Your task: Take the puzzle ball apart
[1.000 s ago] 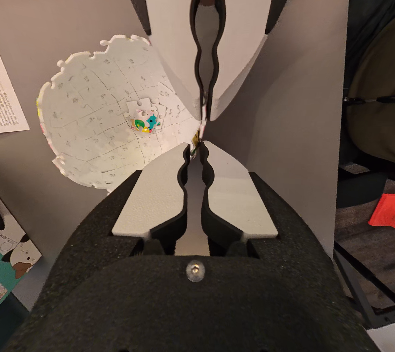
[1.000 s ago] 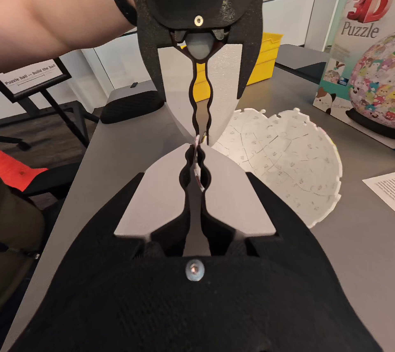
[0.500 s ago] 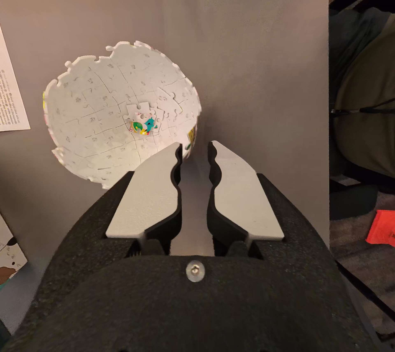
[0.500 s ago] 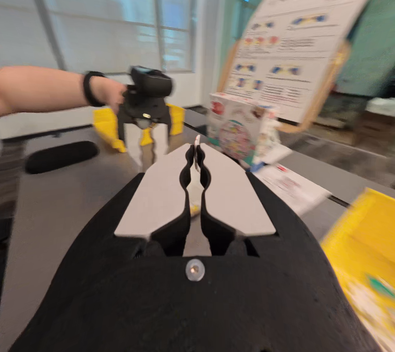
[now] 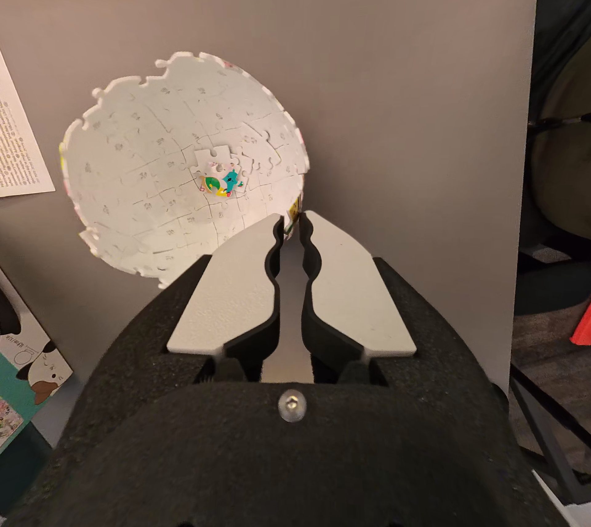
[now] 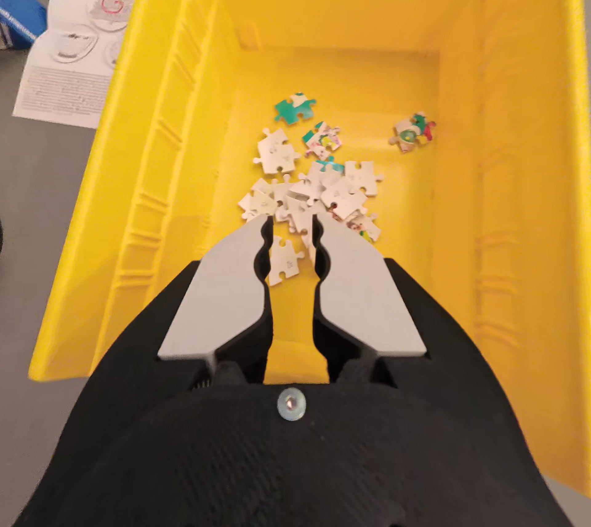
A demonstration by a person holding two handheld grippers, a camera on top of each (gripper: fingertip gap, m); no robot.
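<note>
In the left wrist view the left tool (image 5: 291, 219) points at the near rim of the puzzle ball (image 5: 179, 166), an open half shell of joined white pieces that rests on the grey bench (image 5: 399, 80) with its hollow turned toward the camera. The bulk of the shell lies ahead and to the left of the tool, and only its right-hand edge meets the tips. There a bit of coloured rim sits in the narrow gap between the two fingers, which stand almost together; whether they actually pinch that edge I cannot tell. A loose coloured piece (image 5: 220, 185) lies inside the hollow, well left of the tips. In the right wrist view the right tool (image 6: 292, 219) hangs over a yellow bin (image 6: 179, 115), pointing down into it, fingers parted and holding nothing. A heap of loose pieces (image 6: 319, 192) lies on the bin floor straight ahead of and below the tips. The shell is out of this view, so the left tool is the nearer one to it; the next pull, I judge, turns on that rim lying edge-on between its fingers.
</note>
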